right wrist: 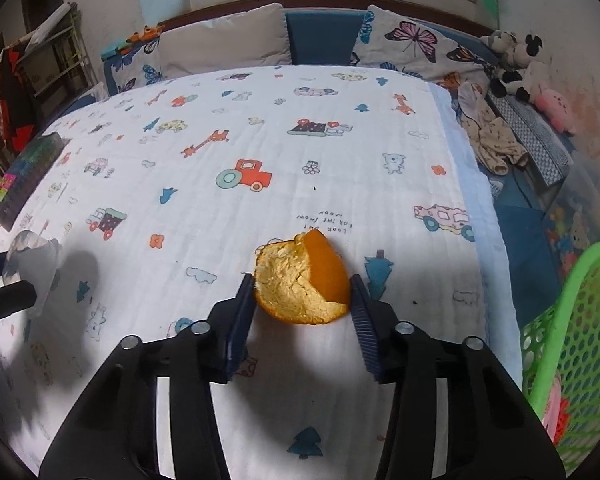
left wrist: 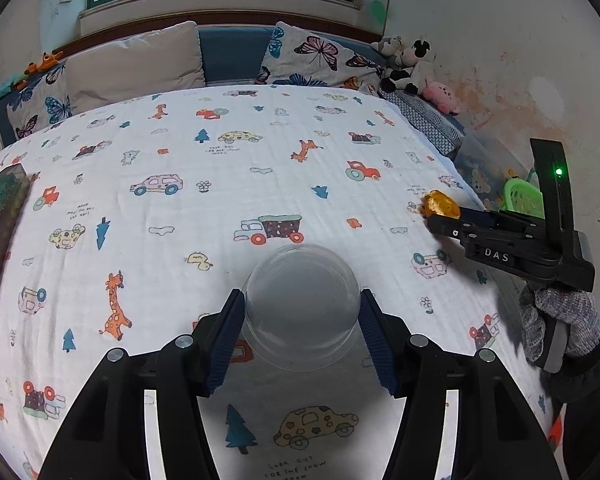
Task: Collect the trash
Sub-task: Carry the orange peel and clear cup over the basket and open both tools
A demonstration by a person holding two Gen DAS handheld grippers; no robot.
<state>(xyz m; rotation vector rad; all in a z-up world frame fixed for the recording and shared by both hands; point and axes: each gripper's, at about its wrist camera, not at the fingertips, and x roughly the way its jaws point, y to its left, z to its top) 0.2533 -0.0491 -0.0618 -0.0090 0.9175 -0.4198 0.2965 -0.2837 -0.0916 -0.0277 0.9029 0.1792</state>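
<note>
My right gripper (right wrist: 302,292) is clamped on a piece of orange peel (right wrist: 302,282), centre of the right wrist frame, both pads against its sides. The peel sits low over the bed (right wrist: 260,140); I can't tell whether it's lifted clear of the sheet or just resting on it, the fisheye angle flattens that. In the left wrist view the same peel (left wrist: 442,204) shows at the right edge of the frame, at the tips of my right gripper (left wrist: 440,216).

My left gripper (left wrist: 302,312) is closed on a clear plastic cup (left wrist: 302,308), lower centre of its frame, pads pressing both sides of the wall, open mouth facing away from the camera. In the right wrist view that cup (right wrist: 32,264) is at the left edge.

Step in hand, as I read it: the grasp on the peel is made and transfer comes next. A green plastic basket (right wrist: 572,340) stands at the lower right of the right wrist frame, off the bed's edge; probably the trash bin. The next move calls for lifting the peel without squeezing it out of the pads, swinging right over the basket rim, then opening. The peel is curved and thin, so it may slip or fold. The cup likely goes the same way after.
</note>
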